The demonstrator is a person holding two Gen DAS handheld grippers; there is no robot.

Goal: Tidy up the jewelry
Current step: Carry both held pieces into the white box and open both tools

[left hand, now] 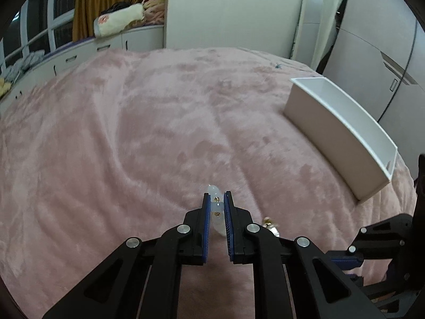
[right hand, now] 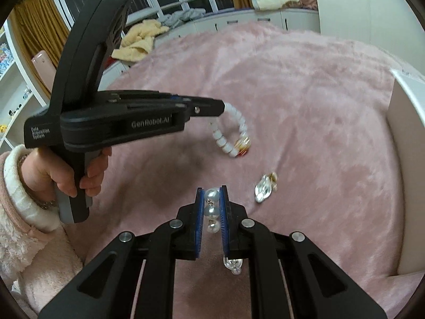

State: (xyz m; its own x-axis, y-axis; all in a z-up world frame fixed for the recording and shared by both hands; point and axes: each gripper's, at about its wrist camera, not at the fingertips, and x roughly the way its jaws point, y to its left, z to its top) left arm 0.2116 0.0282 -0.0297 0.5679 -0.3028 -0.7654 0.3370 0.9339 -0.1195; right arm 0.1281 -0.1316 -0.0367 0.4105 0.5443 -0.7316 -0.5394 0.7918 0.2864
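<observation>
only the right wrist view shows the silver hair clip [right hand: 263, 189] and the left gripper [right hand: 223, 105].

Both wrist views overlook bed [left hand: 132, 122] — close.

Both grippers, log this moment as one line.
left gripper: shut on white bead bracelet | right gripper: shut on pearl strand | silver earring: on pink blanket

White bead bracelet [right hand: 233, 133] hanging; pearls [right hand: 211, 207] pinched.
</observation>
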